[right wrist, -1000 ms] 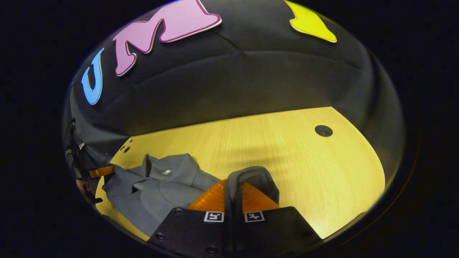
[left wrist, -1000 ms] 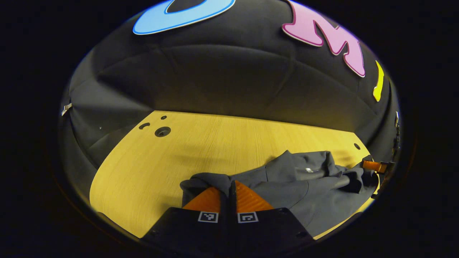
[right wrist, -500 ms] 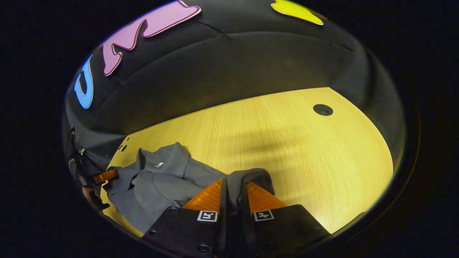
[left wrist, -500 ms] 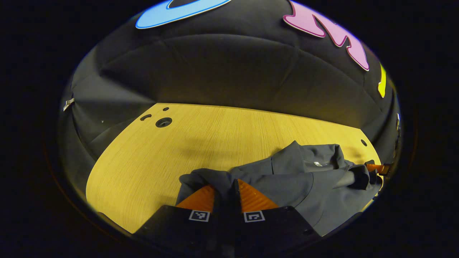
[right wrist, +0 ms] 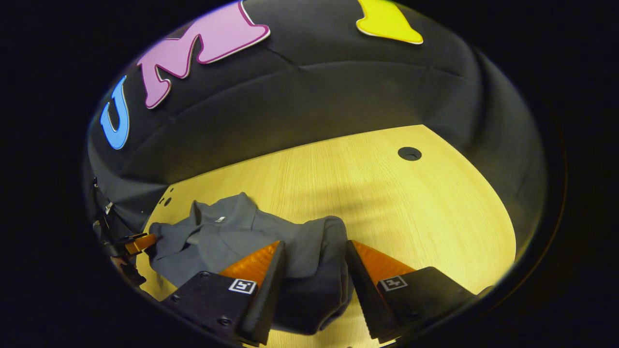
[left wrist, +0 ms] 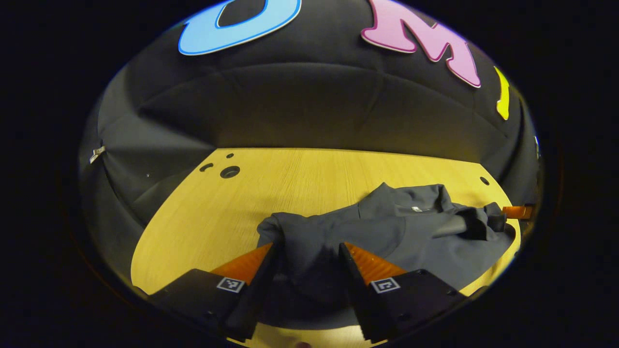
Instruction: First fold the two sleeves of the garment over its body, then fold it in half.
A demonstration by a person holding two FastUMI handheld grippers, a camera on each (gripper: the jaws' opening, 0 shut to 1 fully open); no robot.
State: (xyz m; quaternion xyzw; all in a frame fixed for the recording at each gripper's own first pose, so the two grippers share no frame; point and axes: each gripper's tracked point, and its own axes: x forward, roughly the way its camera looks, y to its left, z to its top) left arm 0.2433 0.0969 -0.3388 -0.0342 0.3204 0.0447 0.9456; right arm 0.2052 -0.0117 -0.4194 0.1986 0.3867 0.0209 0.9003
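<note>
Your left gripper (left wrist: 307, 251) is released, jaws spread wide, with a bunched sleeve (left wrist: 295, 237) lying between its fingers. Your right gripper (right wrist: 313, 249) is likewise released, cloth of the other sleeve (right wrist: 319, 237) between its parted fingers. Beyond them, the grey garment (left wrist: 411, 232) lies crumpled on the wooden table (left wrist: 290, 179), collar toward the far wall.

I see bare bench (right wrist: 411, 208) ahead and to the right of the right hand-held gripper (right wrist: 314, 261), open wood up to the booth wall (right wrist: 309, 106). The left hand-held gripper (left wrist: 307, 258) has bare bench on its left. The rumpled grey garment (left wrist: 411, 232) lies between both spread jaws.
</note>
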